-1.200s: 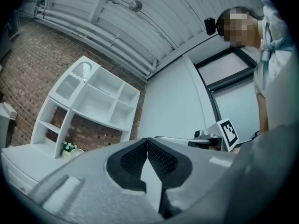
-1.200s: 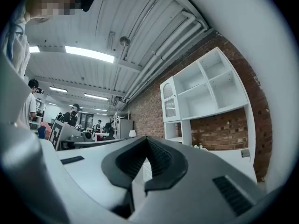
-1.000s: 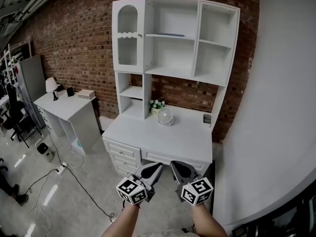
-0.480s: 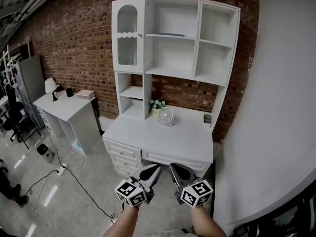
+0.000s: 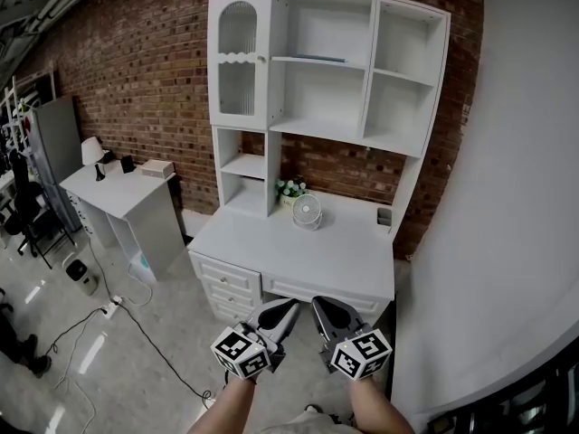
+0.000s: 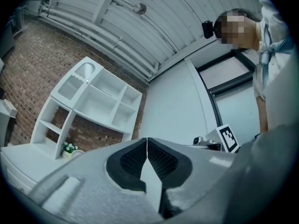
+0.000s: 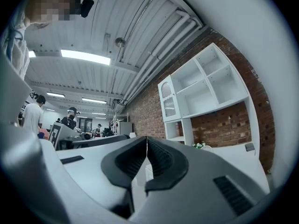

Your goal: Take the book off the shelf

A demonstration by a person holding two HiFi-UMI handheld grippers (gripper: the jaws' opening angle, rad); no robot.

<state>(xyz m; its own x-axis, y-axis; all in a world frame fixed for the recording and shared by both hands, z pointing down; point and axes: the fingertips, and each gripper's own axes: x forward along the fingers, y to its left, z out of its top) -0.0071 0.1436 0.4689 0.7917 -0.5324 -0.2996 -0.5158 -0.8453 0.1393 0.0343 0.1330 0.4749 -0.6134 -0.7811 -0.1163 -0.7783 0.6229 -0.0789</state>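
Since earlier, only the white wooden shelf unit [image 5: 274, 80] drew slightly nearer. My left gripper [image 5: 282, 309] and right gripper [image 5: 324, 307] were clenched, empty. The thin blue book [image 5: 318, 59] lay flat along its upper middle shelf, well above both, the right marginally nearer.

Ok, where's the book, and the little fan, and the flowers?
book [image 5: 321, 59], head view, on its thin front edge as it lies flat.
fan [image 5: 308, 211], head view, on the middle of its round grille.
flowers [image 5: 289, 188], head view, on the blossoms.
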